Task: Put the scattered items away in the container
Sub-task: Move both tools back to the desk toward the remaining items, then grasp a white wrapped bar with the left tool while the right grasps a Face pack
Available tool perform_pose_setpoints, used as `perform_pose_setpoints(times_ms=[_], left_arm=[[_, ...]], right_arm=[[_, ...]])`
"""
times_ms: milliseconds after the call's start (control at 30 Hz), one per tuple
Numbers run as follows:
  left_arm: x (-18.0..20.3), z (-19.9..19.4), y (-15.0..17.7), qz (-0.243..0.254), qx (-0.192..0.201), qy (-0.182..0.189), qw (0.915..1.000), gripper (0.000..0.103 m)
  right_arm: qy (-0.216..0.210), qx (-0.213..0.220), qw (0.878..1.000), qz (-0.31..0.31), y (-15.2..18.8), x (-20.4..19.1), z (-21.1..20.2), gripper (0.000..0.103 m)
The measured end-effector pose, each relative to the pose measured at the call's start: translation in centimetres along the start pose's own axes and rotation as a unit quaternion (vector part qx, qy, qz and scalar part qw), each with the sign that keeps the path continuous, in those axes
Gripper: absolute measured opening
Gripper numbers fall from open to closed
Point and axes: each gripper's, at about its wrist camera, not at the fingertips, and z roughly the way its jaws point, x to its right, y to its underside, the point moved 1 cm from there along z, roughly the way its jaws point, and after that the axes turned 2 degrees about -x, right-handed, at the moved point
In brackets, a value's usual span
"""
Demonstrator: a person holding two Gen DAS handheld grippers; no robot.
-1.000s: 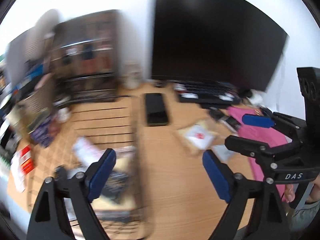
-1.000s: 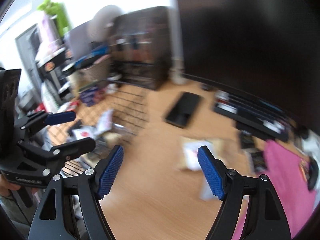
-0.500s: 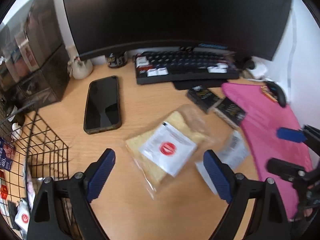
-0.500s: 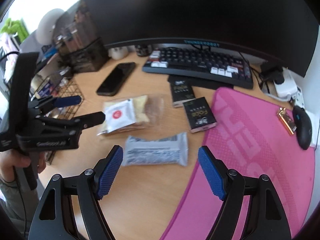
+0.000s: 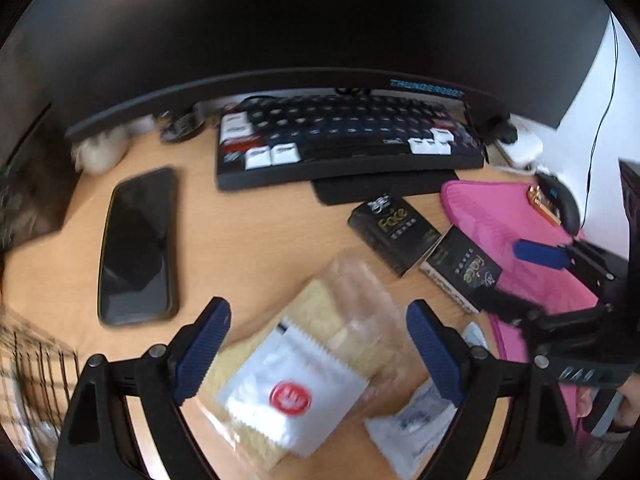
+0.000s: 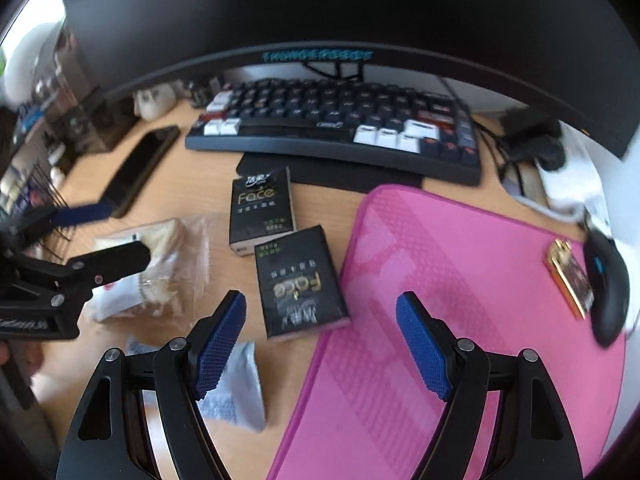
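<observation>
My left gripper (image 5: pixel 318 354) is open just above a clear bag of biscuits with a white sachet (image 5: pixel 304 376), which lies between its fingers. It also shows in the right wrist view (image 6: pixel 152 276). My right gripper (image 6: pixel 320 344) is open and empty above a black "Face" tissue pack (image 6: pixel 300 284); a second pack (image 6: pixel 262 208) lies behind it. Both packs show in the left wrist view (image 5: pixel 394 236) (image 5: pixel 464 276). A silver-white wrapper (image 6: pixel 236 392) lies by my right gripper's left finger. The black wire basket (image 5: pixel 36 364) is at the left edge.
A black phone (image 5: pixel 138 246) lies left on the wooden desk. A keyboard (image 5: pixel 344 140) and a wide monitor (image 6: pixel 320 8) stand behind. A pink mouse mat (image 6: pixel 460 300) with a black mouse (image 6: pixel 608 284) lies on the right.
Both grippers swung from the basket side to the desk items and dropped closer. The left one now stands over the biscuit bag, the right one over the tissue pack.
</observation>
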Motion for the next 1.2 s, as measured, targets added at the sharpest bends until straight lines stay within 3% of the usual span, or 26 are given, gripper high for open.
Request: perform_pose_setpoints(times_ms=[100,133,167,533,867,900,933,1200], left_arm=[[-0.1,0.3,-0.9,-0.014,-0.004,0.004,0.9999,0.09],[-0.1,0.4,-1.1,-0.02,-0.005,0.005,0.9998,0.09],[0.0,0.6,-1.2,-0.025,-0.008,0.006,0.9996,0.09],[5.9,3.1,-4.2,-0.01,-0.031,0.027,0.9991,0.09],[6.8,7.3,-5.2,-0.023,-0.061,-0.009,0.9978,0.089],[6.8,7.5,-5.1,-0.021,-0.058,-0.012,0.998,0.086],[6.8,7.6,-5.1,-0.018,-0.057,-0.014,0.9981,0.071],[6.4,7.1,-4.7,-0.009,-0.061,-0.006,0.9981,0.066]], right_arm=[[-0.005,-0.01,1.0,-0.018,-0.4,-0.7,1.5,0.074],[-0.004,-0.015,1.0,-0.023,-0.4,-0.8,2.0,0.056],[0.001,-0.019,0.999,-0.032,-0.3,-0.9,2.3,0.049],[0.004,0.003,1.0,0.005,1.0,4.3,-1.6,0.048],[-0.009,0.0,1.0,0.019,2.1,7.5,-2.1,0.049],[-0.011,0.0,1.0,0.019,2.1,7.5,-2.1,0.049],[-0.013,-0.001,1.0,0.019,2.1,7.5,-2.0,0.049],[-0.015,-0.002,1.0,0.022,1.9,7.5,-1.9,0.049]])
